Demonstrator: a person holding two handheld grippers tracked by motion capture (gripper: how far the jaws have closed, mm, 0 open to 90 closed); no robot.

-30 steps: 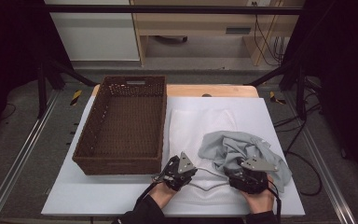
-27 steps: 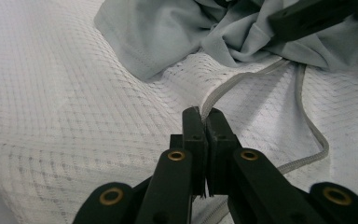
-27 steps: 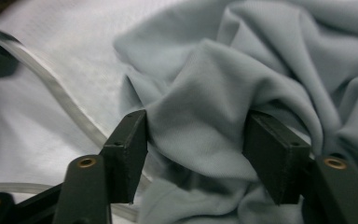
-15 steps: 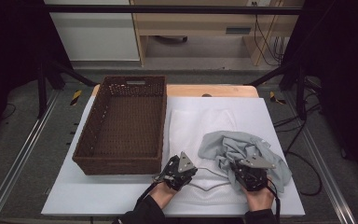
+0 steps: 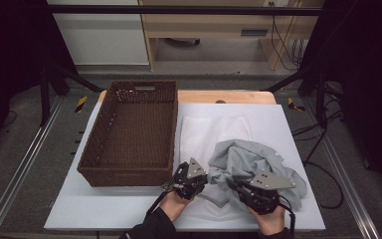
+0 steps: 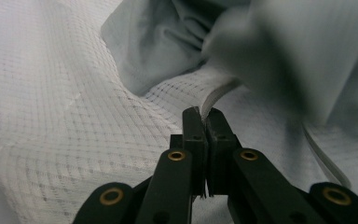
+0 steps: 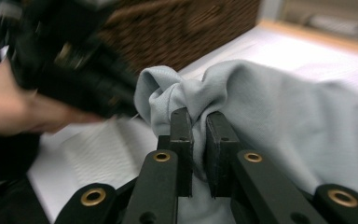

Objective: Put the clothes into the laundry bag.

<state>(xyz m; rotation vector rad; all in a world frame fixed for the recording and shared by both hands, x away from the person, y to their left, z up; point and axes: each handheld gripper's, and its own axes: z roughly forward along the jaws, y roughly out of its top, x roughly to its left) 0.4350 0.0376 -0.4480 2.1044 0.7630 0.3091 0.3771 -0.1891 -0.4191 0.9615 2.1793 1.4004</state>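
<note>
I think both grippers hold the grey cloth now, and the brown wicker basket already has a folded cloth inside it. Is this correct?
Not quite: the wicker basket has nothing in it, as the high view shows. The rest holds. The left gripper is shut on an edge of the grey cloth, and the right gripper is shut on a bunched fold of it; its jaws have just been closing.

in the right gripper view the left gripper [image 7: 70, 60] and the hand [image 7: 23, 109] that bears it are blurred, and both are cut off by the left edge. the wicker basket [image 7: 191, 28] behind them is out of focus and cropped at the top. in the left gripper view a fold of the grey cloth [image 6: 279, 51] is smeared by blur. in the high view the forearms are cut off at the bottom edge, and the fingertips of the right gripper [image 5: 235, 185] are buried in cloth.
</note>
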